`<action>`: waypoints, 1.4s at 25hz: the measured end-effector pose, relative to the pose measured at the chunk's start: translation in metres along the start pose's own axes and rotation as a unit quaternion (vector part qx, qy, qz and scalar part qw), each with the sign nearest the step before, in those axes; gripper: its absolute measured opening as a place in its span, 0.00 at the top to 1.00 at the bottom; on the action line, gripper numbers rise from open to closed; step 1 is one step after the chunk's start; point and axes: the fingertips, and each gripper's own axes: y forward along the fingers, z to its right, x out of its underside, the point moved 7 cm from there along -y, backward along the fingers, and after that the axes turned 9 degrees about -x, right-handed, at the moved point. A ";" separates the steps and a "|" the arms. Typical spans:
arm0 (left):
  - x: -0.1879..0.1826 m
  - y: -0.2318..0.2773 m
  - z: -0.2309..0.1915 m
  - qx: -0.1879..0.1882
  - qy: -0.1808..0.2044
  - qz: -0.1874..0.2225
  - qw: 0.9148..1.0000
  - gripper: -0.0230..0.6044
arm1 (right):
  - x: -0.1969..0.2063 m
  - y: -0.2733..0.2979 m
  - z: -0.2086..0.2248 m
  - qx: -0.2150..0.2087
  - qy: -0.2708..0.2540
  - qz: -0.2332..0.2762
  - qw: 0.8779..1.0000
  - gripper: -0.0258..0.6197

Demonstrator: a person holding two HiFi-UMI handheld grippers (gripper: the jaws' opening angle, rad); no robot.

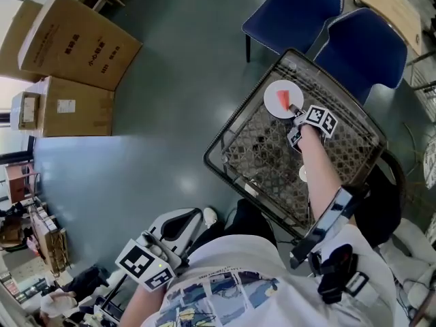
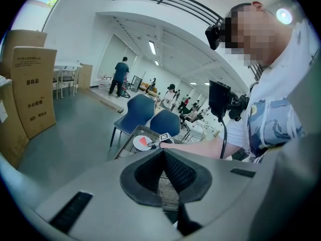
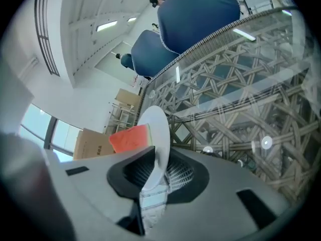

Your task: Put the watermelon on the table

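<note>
Two brown boxes (image 1: 76,43) stand far left on the grey floor (image 1: 170,121). Low down, left of the person's white shirt (image 1: 231,278), is the L gripper (image 2: 163,151), w/ its marker cube (image 1: 143,261) facing up. Its own view shows the jaws shut tip to tip, nothing btw them. It hangs by the person's side, well apart from the table (image 1: 259,157).

The table is mid-right. It has a dark rim, a see-through glass top & criss-cross woven stuff under the glass. At its far corner lies a round white plate (image 1: 275,87). The watermelon (image 1: 283,100), a red slice, sits on the plate, so it is over the table top but not on the glass itself.

The person's bare arm (image 1: 319,176) stretches across the table to the R gripper (image 1: 293,110). In the R gripper view the plate's rim stands btw the jaws, & the slice shows just past one jaw. The jaws are only a little apart. The rim leans on one pad w/ a thin gap at the other, so they don't seem to pinch it.

Behind the table, 2 blue chairs (image 1: 293,9) stand side by side. Far top right is a pale wood top (image 1: 392,9).
</note>
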 end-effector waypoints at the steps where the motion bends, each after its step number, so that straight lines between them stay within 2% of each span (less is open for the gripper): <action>1: 0.000 -0.001 -0.001 -0.001 0.000 0.001 1.000 0.95 | 0.000 0.000 -0.002 0.014 -0.014 -0.003 1.000 0.88; 5: 0.002 -0.006 -0.004 -0.009 0.001 0.006 1.000 0.95 | -0.004 -0.001 -0.011 0.073 -0.086 -0.022 0.993 0.83; 12: 0.009 -0.008 0.002 -0.012 0.026 -0.002 1.000 0.95 | 0.001 0.005 -0.024 0.157 -0.183 -0.059 0.969 0.76; 15: 0.009 -0.012 0.003 -0.008 0.032 -0.003 0.999 0.95 | 0.004 0.006 -0.029 0.176 -0.213 -0.064 0.959 0.74; 22: 0.013 -0.027 -0.009 -0.007 0.034 0.006 0.999 0.95 | 0.015 -0.016 -0.031 0.179 -0.226 -0.043 0.957 0.74; 26: 0.011 -0.037 -0.010 0.013 0.046 0.016 0.999 0.95 | 0.027 -0.053 -0.043 0.174 -0.255 -0.040 0.950 0.75; 27: 0.011 -0.040 -0.010 0.018 0.052 0.020 0.998 0.95 | 0.033 -0.063 -0.047 0.171 -0.262 -0.039 0.949 0.77; 29: 0.012 -0.049 -0.013 0.028 0.064 0.026 0.997 0.95 | 0.050 -0.081 -0.057 0.161 -0.273 -0.041 0.948 0.93; 35: 0.028 -0.083 -0.024 0.069 0.094 0.046 0.992 0.95 | 0.122 -0.143 -0.105 0.111 -0.326 -0.061 0.937 0.95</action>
